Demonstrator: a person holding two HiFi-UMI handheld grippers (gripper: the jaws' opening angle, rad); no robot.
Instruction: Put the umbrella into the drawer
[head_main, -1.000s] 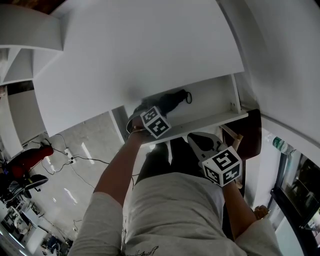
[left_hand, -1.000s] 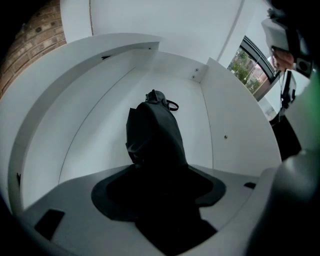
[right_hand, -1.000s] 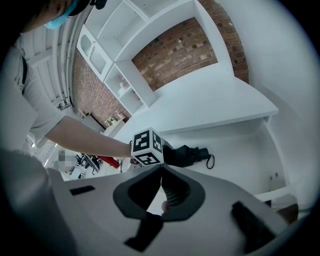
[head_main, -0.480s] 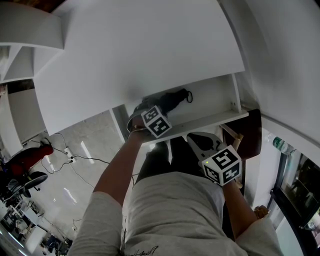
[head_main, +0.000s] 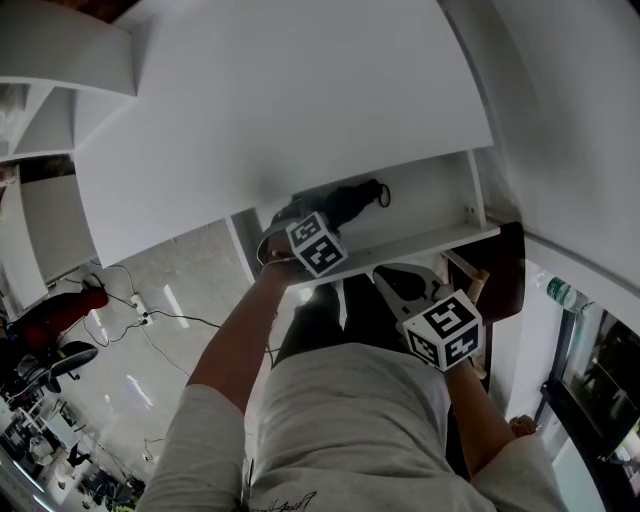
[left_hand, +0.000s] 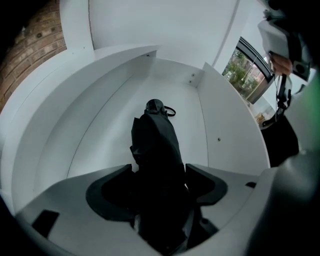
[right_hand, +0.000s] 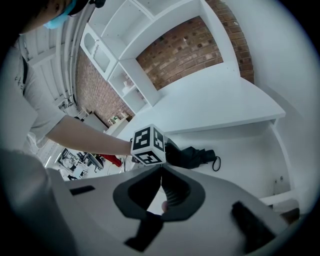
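While the umbrella (left_hand: 155, 145) is lying folded on the floor of the open drawer (left_hand: 95, 120), its long axis is running straight ahead from the left tongs (left_hand: 159, 169), with the strap loop at the far end. Those jaws have just been opening and are standing spread either side of its near end. The right tongs (right_hand: 161, 169) are hanging pressed together and empty, farther back.

Brick wall (right_hand: 185, 47), white shelves (right_hand: 120, 75), perhaps window (left_hand: 245, 67)
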